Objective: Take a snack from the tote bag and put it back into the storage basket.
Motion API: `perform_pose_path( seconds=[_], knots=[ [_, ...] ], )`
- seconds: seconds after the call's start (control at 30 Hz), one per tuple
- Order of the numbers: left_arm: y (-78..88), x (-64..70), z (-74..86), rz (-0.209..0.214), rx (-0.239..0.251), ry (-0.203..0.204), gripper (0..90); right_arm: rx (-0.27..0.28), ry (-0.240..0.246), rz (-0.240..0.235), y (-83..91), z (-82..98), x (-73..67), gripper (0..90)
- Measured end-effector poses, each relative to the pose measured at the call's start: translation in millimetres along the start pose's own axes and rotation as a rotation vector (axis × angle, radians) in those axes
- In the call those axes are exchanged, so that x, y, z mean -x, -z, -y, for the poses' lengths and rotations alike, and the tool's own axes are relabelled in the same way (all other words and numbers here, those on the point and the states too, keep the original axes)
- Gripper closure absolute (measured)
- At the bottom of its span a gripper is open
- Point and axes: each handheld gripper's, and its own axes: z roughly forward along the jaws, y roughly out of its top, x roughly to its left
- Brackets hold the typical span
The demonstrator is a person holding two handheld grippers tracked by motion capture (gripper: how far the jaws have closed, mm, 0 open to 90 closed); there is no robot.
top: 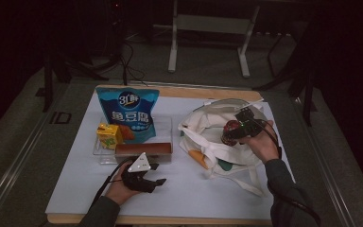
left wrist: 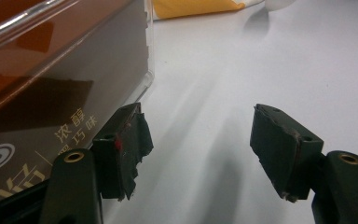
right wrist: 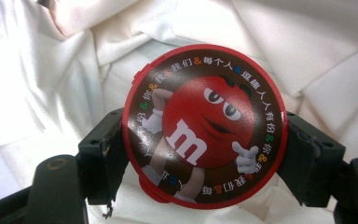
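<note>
Dim floor and a metal stand frame the far edge of a white-covered tabletop (top: 184,189), where packing is under way. At the right, the round red-lidded candy tub (right wrist: 205,126) sits clamped between the jaws of the right claw (top: 234,131), held over the open mouth of a cream tote bag (top: 208,142). The grip falls on the tub's curved sides, just under the lid rim, so the likeliest mishap is a slip or twist that lets it drop early. Loose folds of cloth lie all around it, and a fold caught by a jaw could drag the bag's mouth shut or leave the tub perched on the edge. To the left, the left claw (top: 147,178) rests on the tabletop with its jaws wide and nothing between them, just beside a clear tray (top: 105,152) holding a brown chocolate box (left wrist: 51,93), a small yellow carton (top: 108,134) and a blue snack pouch (top: 128,111). A careless nudge there could shove the tray.
</note>
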Motion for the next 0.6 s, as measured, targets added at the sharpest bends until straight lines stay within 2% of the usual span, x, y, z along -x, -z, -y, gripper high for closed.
perform_pose_path(
  seconds=[0.6],
  knots=[
    [0.0,0.0,0.0,0.000,0.000,0.000,34.9,0.013,0.036,-0.016,16.1,-13.6,-8.5,25.8]
  ],
)
